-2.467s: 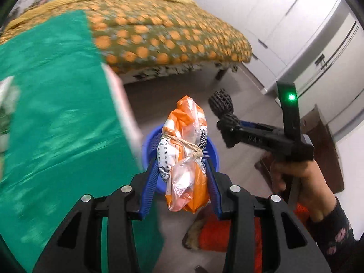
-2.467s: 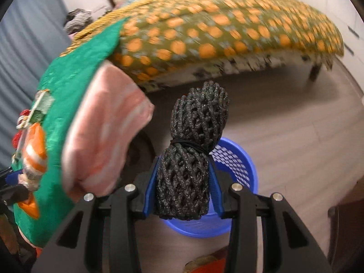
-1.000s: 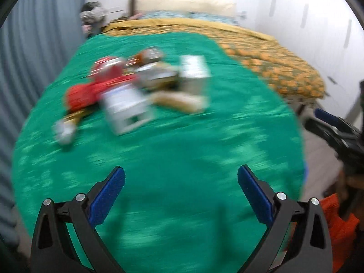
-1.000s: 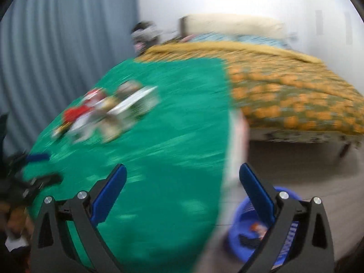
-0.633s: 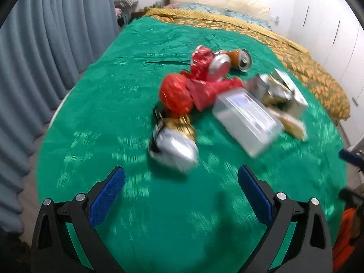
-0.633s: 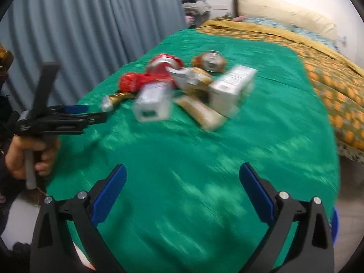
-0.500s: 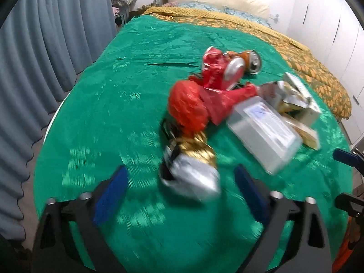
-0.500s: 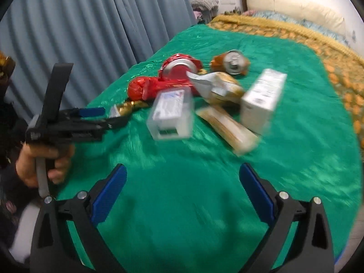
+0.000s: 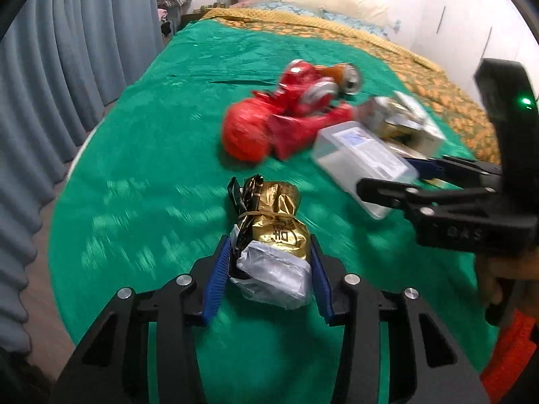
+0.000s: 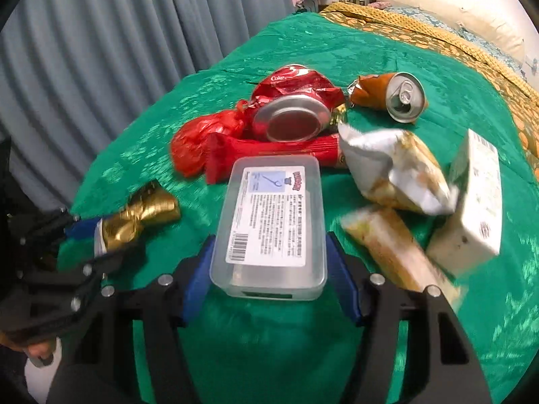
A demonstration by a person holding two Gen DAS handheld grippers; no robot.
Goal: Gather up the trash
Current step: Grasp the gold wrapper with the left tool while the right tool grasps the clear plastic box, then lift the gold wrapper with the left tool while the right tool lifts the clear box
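Item one: my left claw [image 9: 269,274], jaws closing around the gold foil packet [image 9: 269,235], which lies between the blue pads; firm contact I cannot confirm.

Item two: my right claw [image 10: 269,281], jaws closing either side of the clear plastic box [image 10: 273,225].

Beyond both claws: red wrappers [image 10: 215,141], a crushed red can [image 10: 293,107], an orange can [image 10: 394,96], a silver snack bag [image 10: 394,165], a white carton [image 10: 471,202].

Risks, as I judge them: the crinkled foil could slip from my pads; the smooth box could squirt forward into the heap.

Surface: green cloth [image 9: 151,155]. Room: grey curtain [image 10: 101,33] off my left, a bed [image 9: 370,37] beyond.
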